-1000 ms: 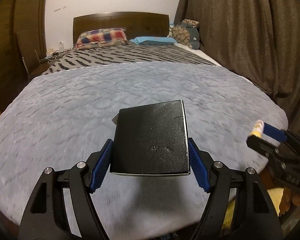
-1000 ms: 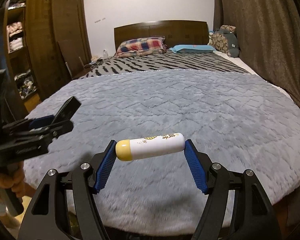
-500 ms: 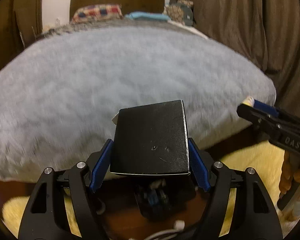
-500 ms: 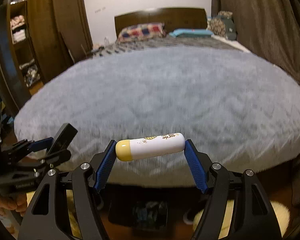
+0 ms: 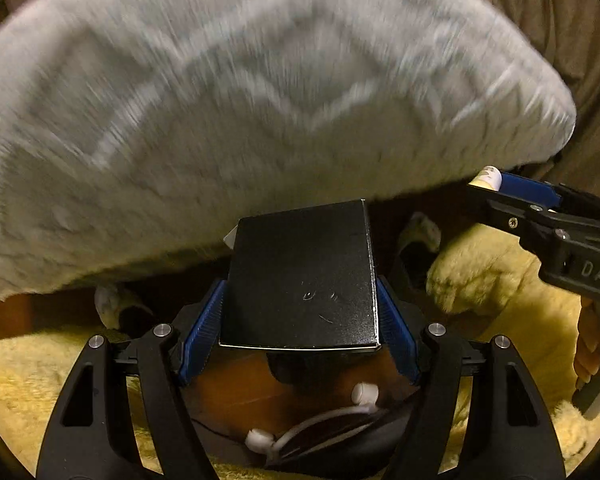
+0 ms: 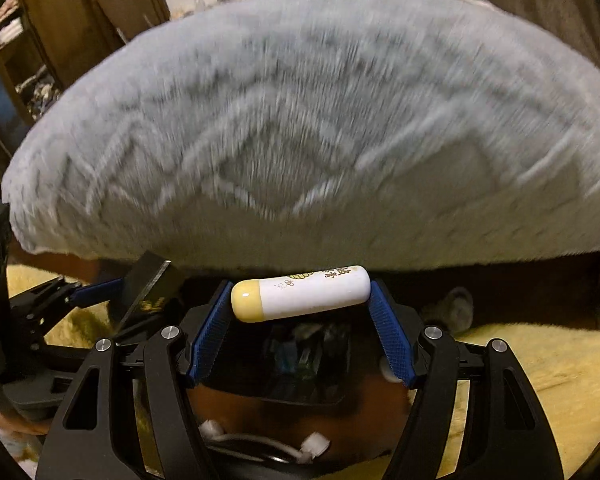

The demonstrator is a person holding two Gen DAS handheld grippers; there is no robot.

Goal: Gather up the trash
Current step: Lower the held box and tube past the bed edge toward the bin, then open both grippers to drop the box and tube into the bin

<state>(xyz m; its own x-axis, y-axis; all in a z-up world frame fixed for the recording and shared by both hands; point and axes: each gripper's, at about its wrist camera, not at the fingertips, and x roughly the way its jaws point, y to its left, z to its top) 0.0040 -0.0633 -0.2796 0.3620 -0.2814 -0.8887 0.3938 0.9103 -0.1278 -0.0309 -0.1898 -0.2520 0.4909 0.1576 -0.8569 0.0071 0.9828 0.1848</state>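
While both tools carry trash past the bed's foot edge, a dark bin sits on the floor below.
Left tool (image 5: 300, 312) clamps the black box (image 5: 302, 276); right tool (image 6: 300, 312) pinches the white tube (image 6: 300, 294). Centre each over the bin (image 6: 300, 364) before loosening, releasing low.
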